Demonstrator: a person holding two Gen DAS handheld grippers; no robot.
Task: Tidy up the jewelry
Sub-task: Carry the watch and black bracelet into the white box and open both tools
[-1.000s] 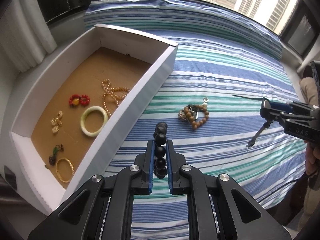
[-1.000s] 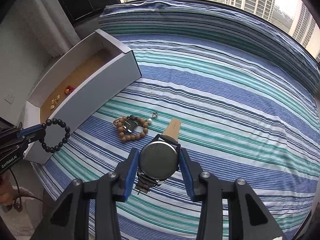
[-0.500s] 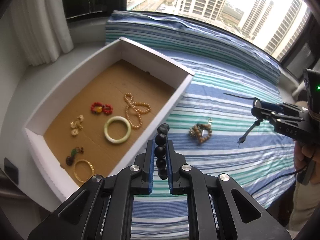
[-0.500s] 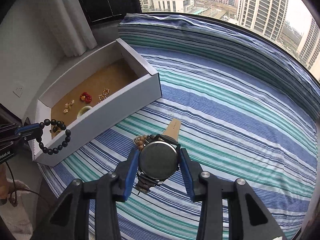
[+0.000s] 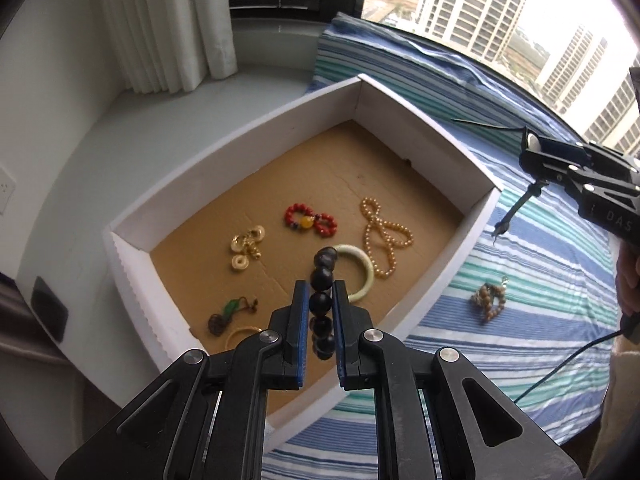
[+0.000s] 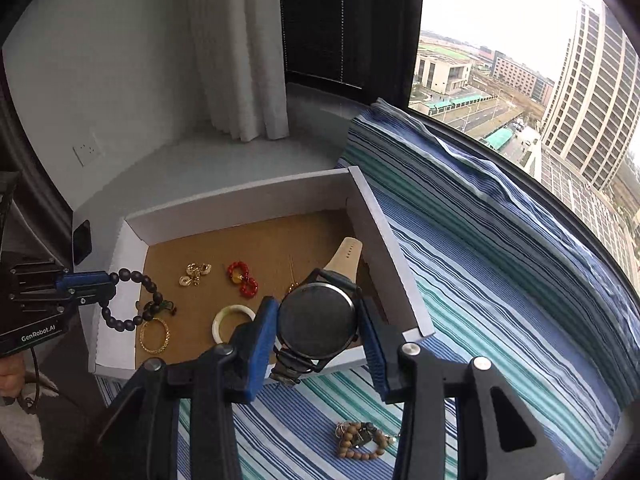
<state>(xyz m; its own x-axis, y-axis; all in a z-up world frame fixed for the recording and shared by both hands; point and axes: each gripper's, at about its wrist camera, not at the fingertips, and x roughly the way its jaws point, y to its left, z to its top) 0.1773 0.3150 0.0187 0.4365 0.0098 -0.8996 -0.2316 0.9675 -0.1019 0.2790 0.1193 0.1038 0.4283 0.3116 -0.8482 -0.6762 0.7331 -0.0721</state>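
Note:
My left gripper (image 5: 320, 312) is shut on a black bead bracelet (image 5: 323, 280) and holds it above the near end of the white box (image 5: 424, 132). In the right wrist view the left gripper (image 6: 104, 286) holds the black bead bracelet (image 6: 132, 300) over the box's left end. My right gripper (image 6: 318, 320) is shut on a black-faced watch (image 6: 318, 320) with a tan strap, above the box's right wall (image 6: 384, 240). The box holds a red bead bracelet (image 5: 310, 218), a pearl strand (image 5: 382, 236), a pale jade bangle (image 5: 362, 268), gold pieces (image 5: 246, 246) and a gold bangle (image 6: 154, 334).
A brown wooden bead bracelet (image 5: 490, 302) lies on the striped bedspread (image 5: 540, 280) right of the box; it also shows in the right wrist view (image 6: 360, 444). White curtains (image 5: 168, 24), a windowsill and a window lie beyond the box.
Both grippers have moved left, from over the bedspread to above the box, each still holding its item. The wooden bead bracelet stays on the bedspread.

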